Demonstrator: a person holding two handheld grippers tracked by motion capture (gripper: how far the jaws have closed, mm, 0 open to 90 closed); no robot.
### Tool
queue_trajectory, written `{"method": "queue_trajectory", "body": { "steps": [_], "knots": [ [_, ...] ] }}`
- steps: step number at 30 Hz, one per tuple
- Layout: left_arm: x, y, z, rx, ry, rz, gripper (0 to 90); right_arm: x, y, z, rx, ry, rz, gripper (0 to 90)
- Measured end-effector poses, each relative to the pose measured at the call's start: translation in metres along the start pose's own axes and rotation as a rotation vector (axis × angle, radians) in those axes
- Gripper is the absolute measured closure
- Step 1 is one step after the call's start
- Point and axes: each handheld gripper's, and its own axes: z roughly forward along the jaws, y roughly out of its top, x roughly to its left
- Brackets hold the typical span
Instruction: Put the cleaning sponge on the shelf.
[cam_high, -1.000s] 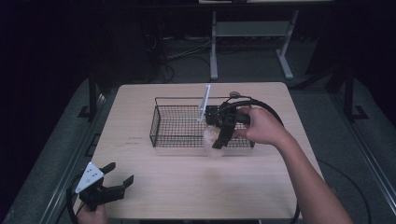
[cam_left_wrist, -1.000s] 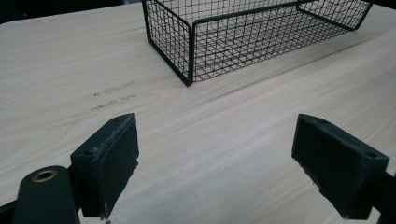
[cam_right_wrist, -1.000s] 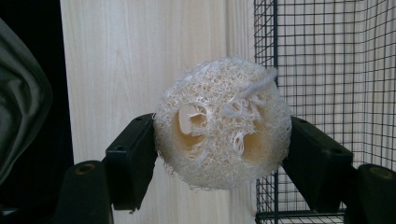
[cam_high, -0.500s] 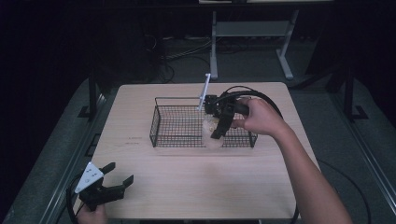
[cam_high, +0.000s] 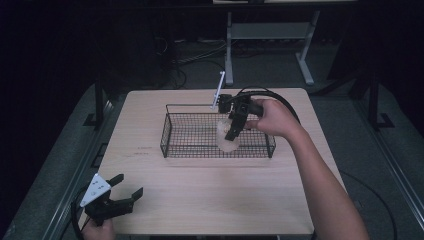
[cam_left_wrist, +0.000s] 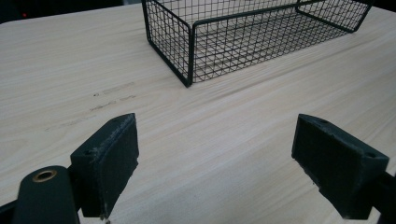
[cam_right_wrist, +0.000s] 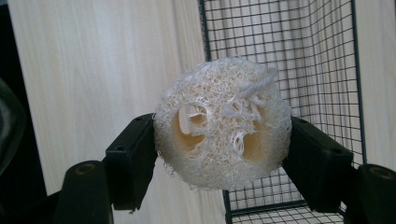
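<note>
A pale, round loofah sponge (cam_right_wrist: 219, 123) sits squeezed between the two black jaws of my right gripper (cam_right_wrist: 224, 135). In the high view the right gripper (cam_high: 231, 134) holds the loofah (cam_high: 226, 141) above the right half of a black wire basket (cam_high: 200, 106), just inside its near wall. The basket stands at the middle of the wooden table (cam_high: 210, 195). My left gripper (cam_high: 129, 184) rests at the table's front left corner, open with nothing between its jaws. In the left gripper view the left gripper (cam_left_wrist: 215, 158) points across bare wood at a corner of the basket (cam_left_wrist: 189, 51).
A black cable (cam_high: 272, 95) loops from the right gripper over the table's far right part. Beyond the far edge stands a grey metal frame (cam_high: 265, 32) on a dark floor. The person's right forearm (cam_high: 320, 185) crosses the table's right side.
The right gripper has carried the loofah from over the basket's near wall a little farther away and up, over the basket. The left gripper has kept still.
</note>
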Motion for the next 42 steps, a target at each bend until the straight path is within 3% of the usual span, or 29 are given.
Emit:
{"method": "queue_trajectory", "body": {
  "steps": [30,42],
  "knots": [
    [0.0,0.0,-0.001,-0.005,-0.002,-0.005,13.9,-0.039,-0.003,0.007,0.002,-0.027,0.113,29.0],
    [0.001,-0.001,-0.001,-0.004,-0.001,-0.008,13.9,-0.058,-0.006,0.022,0.028,-0.012,0.157,28.9]
  ]
}}
